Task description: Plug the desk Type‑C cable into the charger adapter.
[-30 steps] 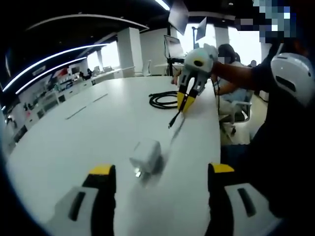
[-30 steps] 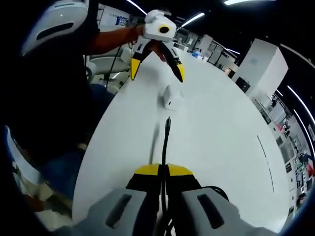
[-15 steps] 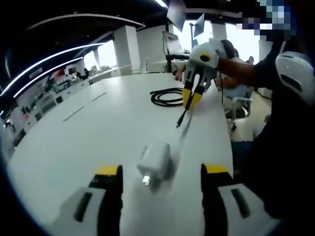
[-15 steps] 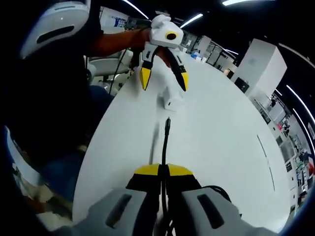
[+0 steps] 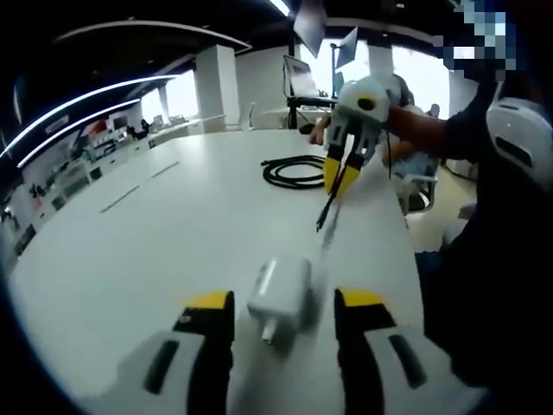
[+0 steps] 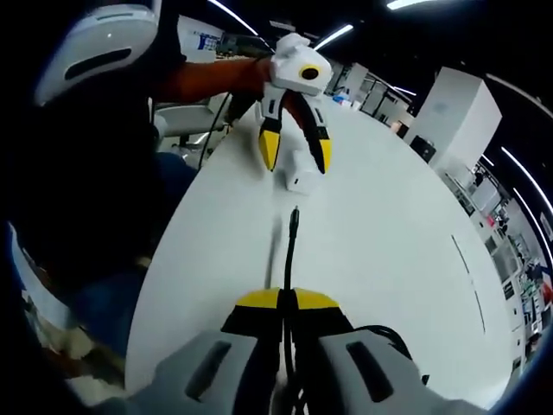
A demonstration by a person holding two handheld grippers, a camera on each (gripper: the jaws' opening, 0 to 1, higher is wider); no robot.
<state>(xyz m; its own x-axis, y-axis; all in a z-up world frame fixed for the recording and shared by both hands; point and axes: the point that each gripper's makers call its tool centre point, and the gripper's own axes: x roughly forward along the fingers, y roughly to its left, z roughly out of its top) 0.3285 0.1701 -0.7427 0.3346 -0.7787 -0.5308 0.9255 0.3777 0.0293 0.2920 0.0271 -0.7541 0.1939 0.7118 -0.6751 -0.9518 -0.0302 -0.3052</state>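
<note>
The white charger adapter (image 5: 281,292) lies on the white table (image 5: 164,225), its metal prongs toward the camera. My left gripper (image 5: 283,303) is open, one yellow-tipped jaw on each side of the adapter with small gaps. The black Type-C cable runs through my right gripper (image 6: 289,299), which is shut on it; the cable plug (image 6: 295,213) sticks out forward, a short way from the adapter (image 6: 299,178). In the right gripper view the left gripper (image 6: 295,161) straddles the adapter. In the left gripper view the right gripper (image 5: 335,183) hangs above the table with the plug (image 5: 326,213) pointing this way.
The rest of the cable lies coiled (image 5: 294,171) farther back on the table. A person in dark clothes (image 5: 492,259) stands at the table's edge (image 6: 186,233). An office chair (image 5: 416,186) and a monitor (image 5: 301,79) stand beyond.
My left gripper has moved forward and its jaws have narrowed, so the adapter now lies between them. The right gripper still holds the cable, plug aimed at the adapter.
</note>
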